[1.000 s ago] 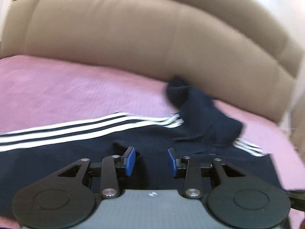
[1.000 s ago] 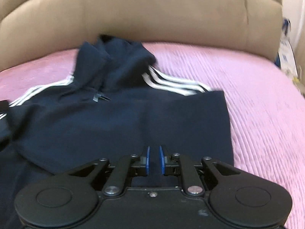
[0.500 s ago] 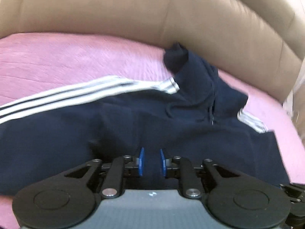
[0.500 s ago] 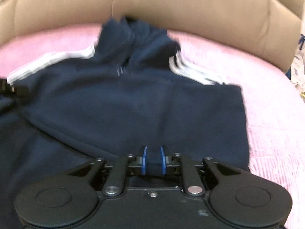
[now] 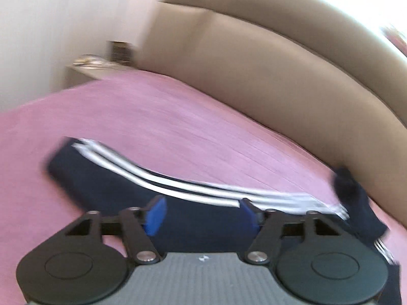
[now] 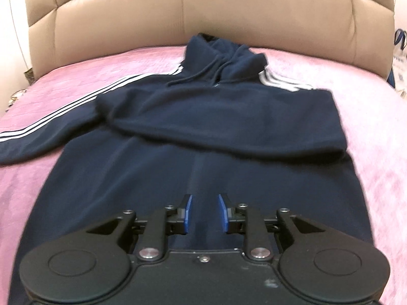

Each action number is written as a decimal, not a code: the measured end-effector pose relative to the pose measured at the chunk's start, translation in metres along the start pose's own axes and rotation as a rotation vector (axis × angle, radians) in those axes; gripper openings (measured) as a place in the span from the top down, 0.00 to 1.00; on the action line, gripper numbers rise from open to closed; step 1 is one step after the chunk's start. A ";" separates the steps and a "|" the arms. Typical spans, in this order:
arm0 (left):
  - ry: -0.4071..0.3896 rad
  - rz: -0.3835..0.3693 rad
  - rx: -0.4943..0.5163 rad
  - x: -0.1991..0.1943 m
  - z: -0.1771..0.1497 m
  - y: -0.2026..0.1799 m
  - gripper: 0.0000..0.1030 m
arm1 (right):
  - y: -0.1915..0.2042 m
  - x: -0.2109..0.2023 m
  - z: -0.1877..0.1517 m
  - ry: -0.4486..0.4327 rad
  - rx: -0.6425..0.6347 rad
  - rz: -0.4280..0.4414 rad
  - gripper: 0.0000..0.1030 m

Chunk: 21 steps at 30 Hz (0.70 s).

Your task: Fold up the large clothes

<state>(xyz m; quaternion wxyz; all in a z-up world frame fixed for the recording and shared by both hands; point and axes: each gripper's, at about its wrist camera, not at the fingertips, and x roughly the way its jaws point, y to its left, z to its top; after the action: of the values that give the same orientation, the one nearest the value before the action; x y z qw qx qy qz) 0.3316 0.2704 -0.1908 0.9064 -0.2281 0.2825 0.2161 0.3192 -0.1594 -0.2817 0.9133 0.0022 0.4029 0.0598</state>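
Both my grippers have let go since half a second ago: my left gripper (image 5: 202,211) now gapes wide over the striped sleeve (image 5: 178,185), my right gripper (image 6: 204,213) stands partly open, empty. The navy white-striped hoodie (image 6: 203,117) lies on the pink ribbed bedspread (image 6: 368,106), hood toward the tan leather headboard (image 6: 178,12), its right sleeve folded across the chest.

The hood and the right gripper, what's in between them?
Only the hoodie's own navy body, with one sleeve folded across it, lies between hood and right gripper, per the right wrist view.

Home bedroom: bed w/ pink cover (image 6: 356,117), padded tan headboard (image 6: 229,20), nightstand (image 5: 94,70)
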 end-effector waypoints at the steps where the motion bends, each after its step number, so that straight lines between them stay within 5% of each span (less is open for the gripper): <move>1: -0.007 0.035 -0.033 -0.001 0.008 0.020 0.29 | 0.005 -0.002 -0.003 0.000 -0.006 0.008 0.73; 7: 0.079 0.080 -0.243 0.036 0.036 0.112 0.27 | 0.032 -0.002 -0.011 0.017 -0.103 0.037 0.66; 14: 0.087 0.093 -0.500 0.084 0.018 0.167 0.27 | 0.035 0.009 -0.015 0.052 -0.159 0.040 0.64; 19: 0.047 0.061 -0.478 0.102 0.016 0.166 0.24 | 0.029 0.016 -0.026 0.081 -0.162 0.029 0.64; 20: 0.048 0.066 -0.454 0.106 0.018 0.162 0.28 | 0.028 0.017 -0.028 0.084 -0.161 0.027 0.64; 21: 0.050 0.075 -0.430 0.114 0.018 0.159 0.46 | 0.026 0.017 -0.030 0.084 -0.160 0.028 0.64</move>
<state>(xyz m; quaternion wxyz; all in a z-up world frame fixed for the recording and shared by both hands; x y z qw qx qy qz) 0.3414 0.4379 -0.2936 0.8209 -0.4107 0.2605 0.2993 0.3062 -0.1327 -0.3130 0.8919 -0.0677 0.4347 0.1045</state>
